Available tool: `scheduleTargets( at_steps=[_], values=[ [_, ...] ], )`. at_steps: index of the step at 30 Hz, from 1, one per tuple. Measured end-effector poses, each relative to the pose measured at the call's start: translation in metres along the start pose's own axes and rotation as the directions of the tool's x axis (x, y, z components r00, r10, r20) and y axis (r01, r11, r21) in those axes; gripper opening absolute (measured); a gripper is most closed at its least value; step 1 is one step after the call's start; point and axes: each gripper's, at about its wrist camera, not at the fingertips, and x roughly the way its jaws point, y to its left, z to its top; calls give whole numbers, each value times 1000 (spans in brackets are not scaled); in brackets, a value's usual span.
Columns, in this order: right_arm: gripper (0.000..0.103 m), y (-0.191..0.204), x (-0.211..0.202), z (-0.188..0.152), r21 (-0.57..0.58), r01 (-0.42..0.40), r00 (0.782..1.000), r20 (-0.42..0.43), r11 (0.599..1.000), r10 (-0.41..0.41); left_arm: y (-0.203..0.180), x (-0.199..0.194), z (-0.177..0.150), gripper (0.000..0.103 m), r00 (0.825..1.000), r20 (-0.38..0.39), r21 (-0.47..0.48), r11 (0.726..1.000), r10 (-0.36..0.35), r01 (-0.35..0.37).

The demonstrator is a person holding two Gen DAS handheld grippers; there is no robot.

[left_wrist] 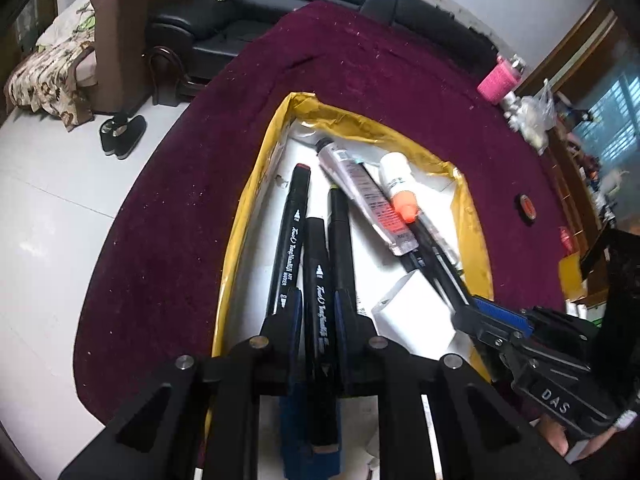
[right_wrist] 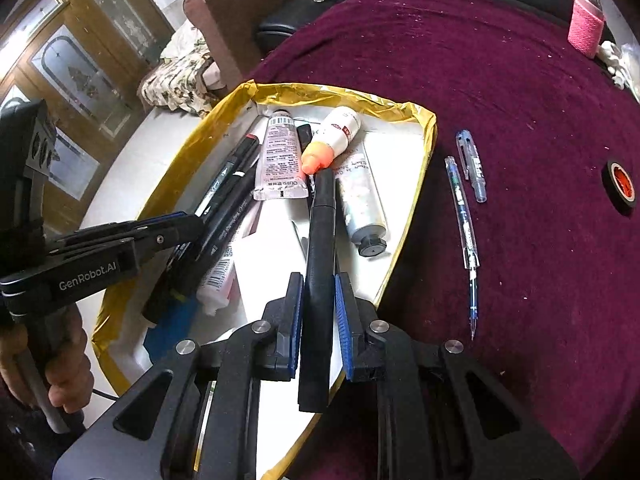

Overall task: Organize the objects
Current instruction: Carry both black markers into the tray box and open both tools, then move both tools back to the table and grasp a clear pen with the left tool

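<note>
Clenched on a black marker (left_wrist: 320, 320), the left tool (left_wrist: 318, 312) lowered it among others inside the yellow-rimmed tray (left_wrist: 256, 184), while the right tool (right_wrist: 318, 304) gripped a dark pen (right_wrist: 320, 240) over that tray on the counter (right_wrist: 520, 80).

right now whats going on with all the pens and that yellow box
A person is sorting stationery into a yellow-rimmed box on a maroon cloth. The left gripper is shut on a black art marker inside the box, and the right gripper is shut on a plain black marker over it. Tubes and an orange-capped glue bottle already lie inside. Two clear pens and a tape roll remain on the cloth.
</note>
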Motion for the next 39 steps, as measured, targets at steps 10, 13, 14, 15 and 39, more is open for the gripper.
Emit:
scheduleTargets(
  at_steps=[10,13,14,15,39],
  values=[
    [45,-49,-60,-24,-10,-182,962,205,983,180,-46,-41,-22,60,986,153,-5,998,-65,67],
    [45,-74,-70,-43,6,-202,955,221,979,195,-81,-36,-27,60,985,135,38,994,-111,107],
    [45,-82,-72,-50,15,-195,958,219,981,187,-95,-31,-27,60,985,121,56,992,-121,115],
    [45,-91,-73,-58,25,-190,959,221,981,180,-107,-25,-28,60,987,96,80,989,-131,124],
    [45,-188,-82,-96,170,-168,953,280,971,116,-212,120,25,20,964,-139,225,956,225,-190]
  ],
)
